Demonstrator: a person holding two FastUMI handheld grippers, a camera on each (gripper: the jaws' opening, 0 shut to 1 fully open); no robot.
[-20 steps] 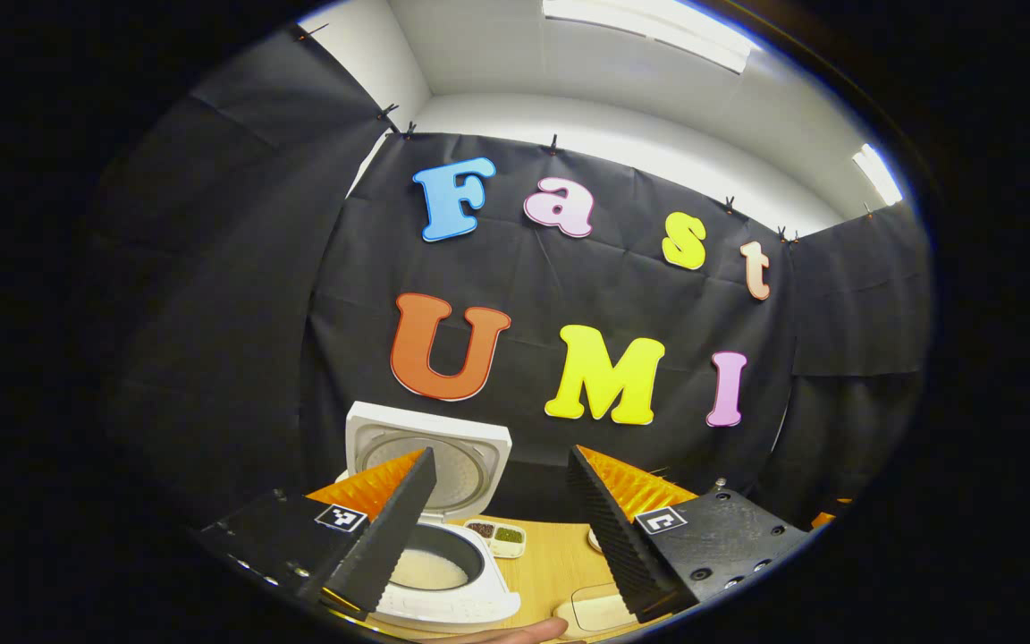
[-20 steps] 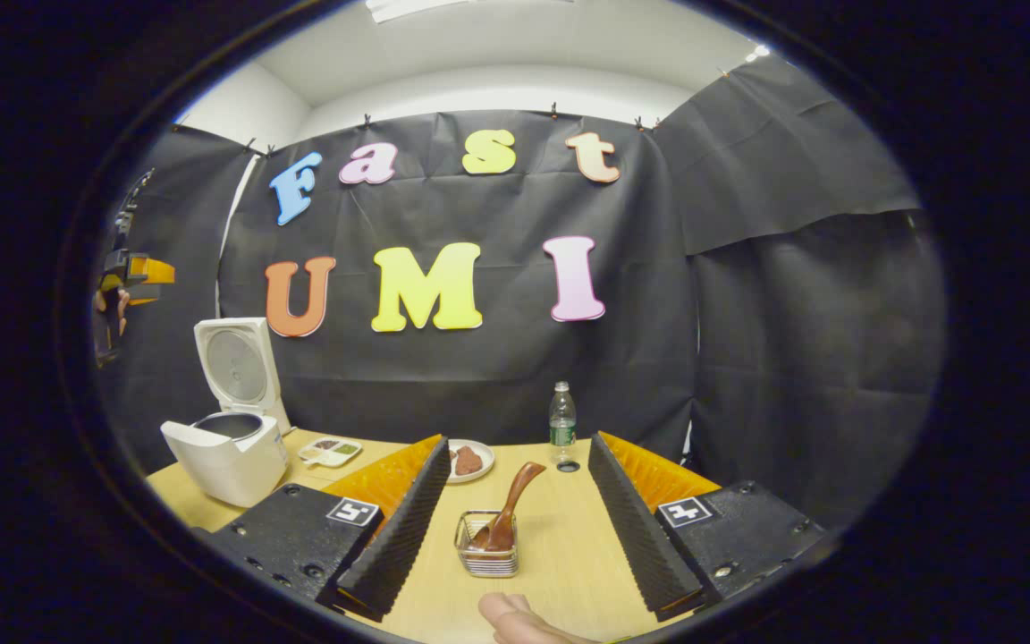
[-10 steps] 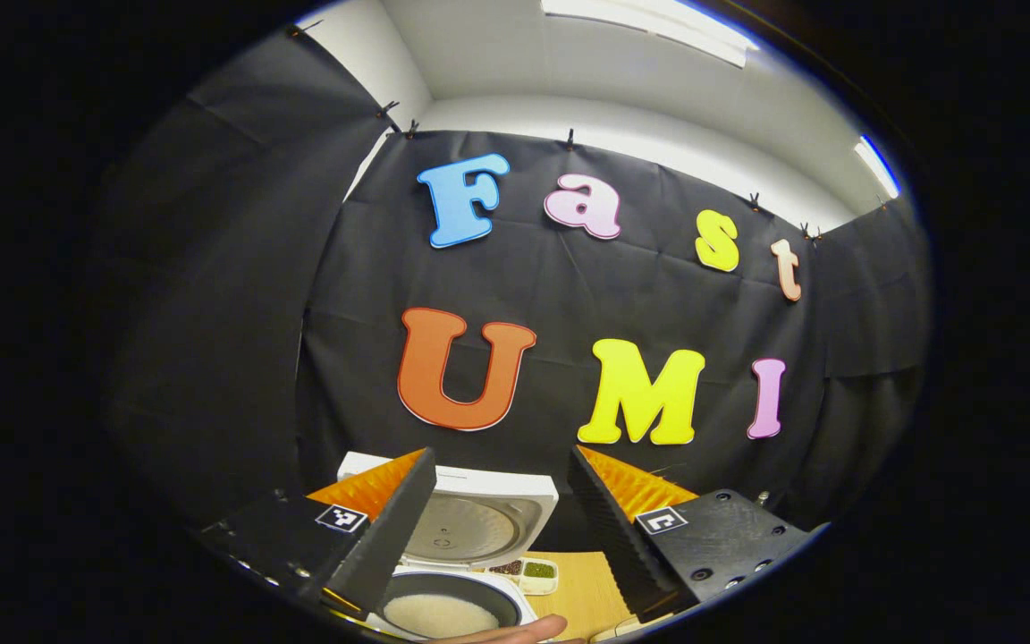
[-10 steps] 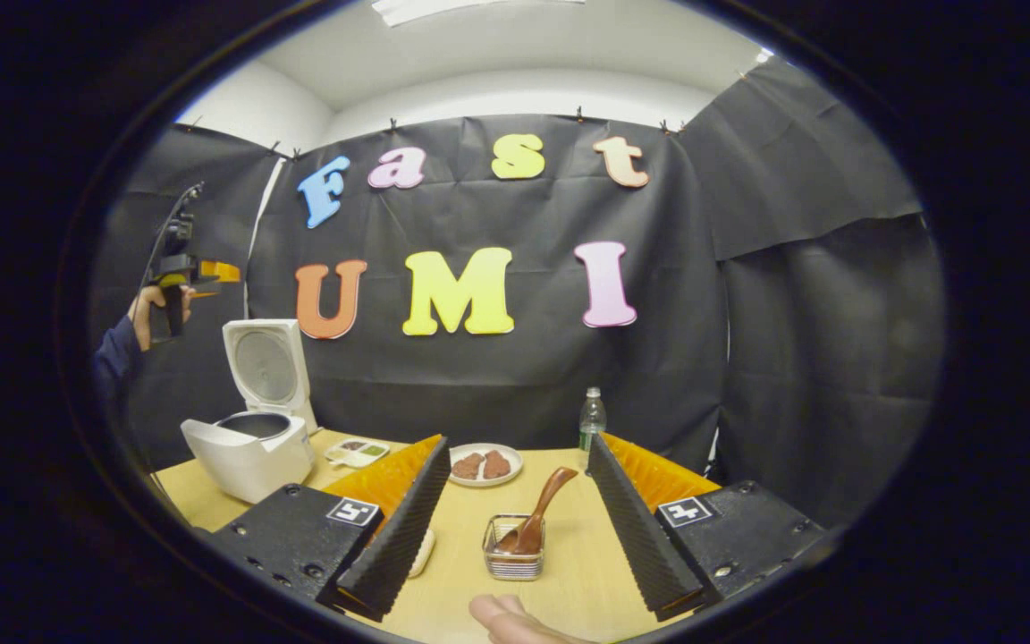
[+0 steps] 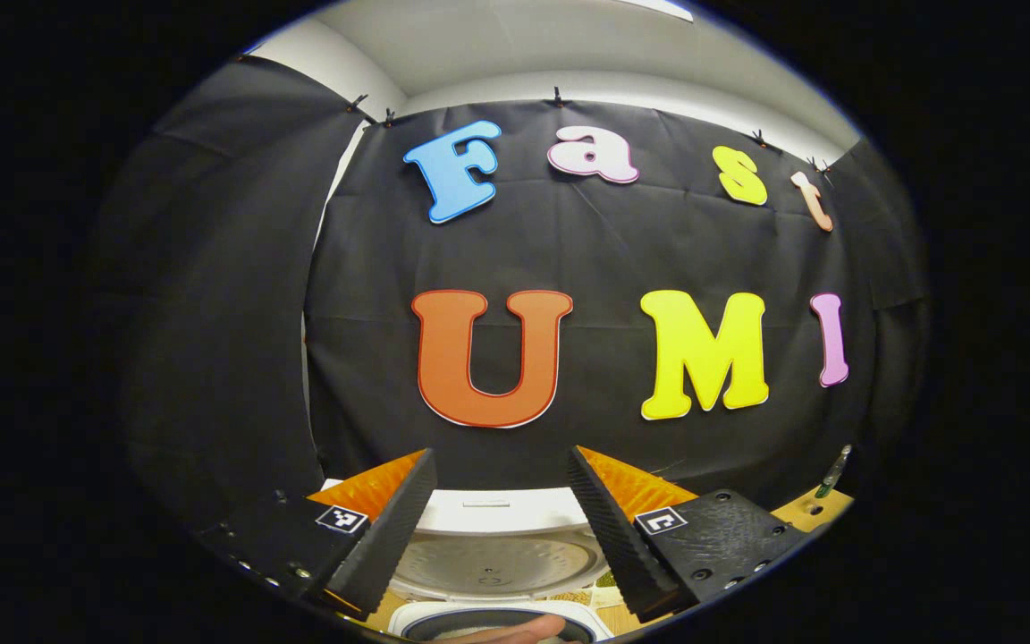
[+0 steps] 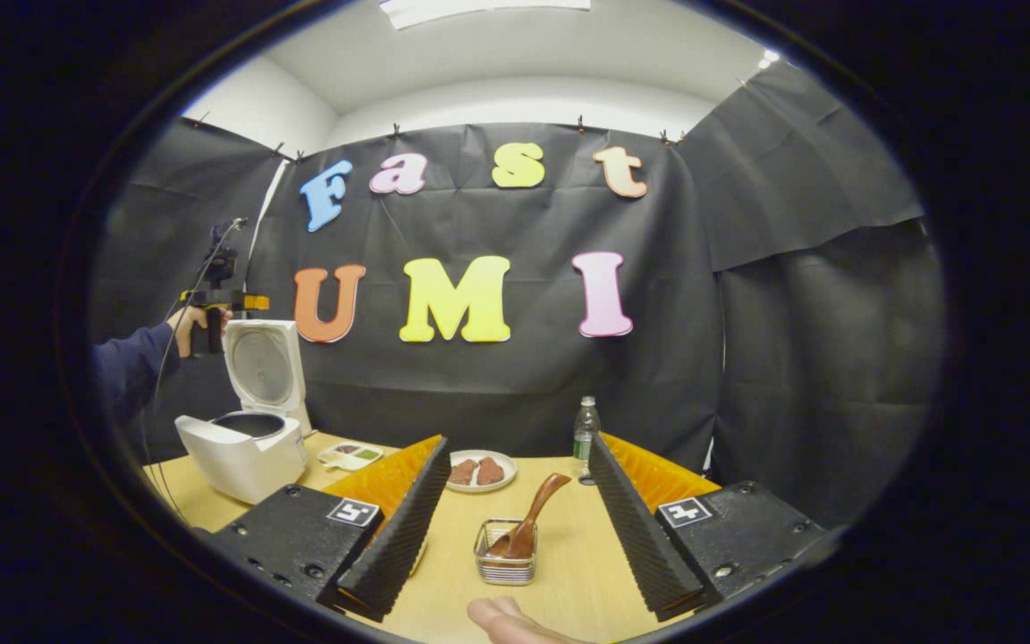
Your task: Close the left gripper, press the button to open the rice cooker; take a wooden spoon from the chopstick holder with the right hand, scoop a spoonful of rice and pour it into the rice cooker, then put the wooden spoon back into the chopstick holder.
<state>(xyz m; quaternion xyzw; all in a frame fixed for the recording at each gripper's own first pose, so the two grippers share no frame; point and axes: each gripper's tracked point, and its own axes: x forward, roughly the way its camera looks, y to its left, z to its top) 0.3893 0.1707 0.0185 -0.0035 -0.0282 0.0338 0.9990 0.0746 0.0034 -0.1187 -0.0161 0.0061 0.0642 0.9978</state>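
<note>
The white rice cooker stands at the table's left with its lid raised; the lid also rises just ahead of my open left gripper, above the pot's rim. A hand holds that left gripper level with the lid's top edge, just to its left. The wooden spoon leans in the wire chopstick holder on the table. My right gripper stands open with nothing in it, the holder framed between its fingers and lying farther off.
A white plate with brown pieces sits behind the holder, a water bottle to its right. A small divided dish lies beside the cooker. A pale dish peeks out by my right gripper's left finger. Black cloth walls the booth.
The left gripper has come down and closer to the cooker, so the raised lid now sits right before it. The right gripper has barely shifted; the spoon stays in the holder.
</note>
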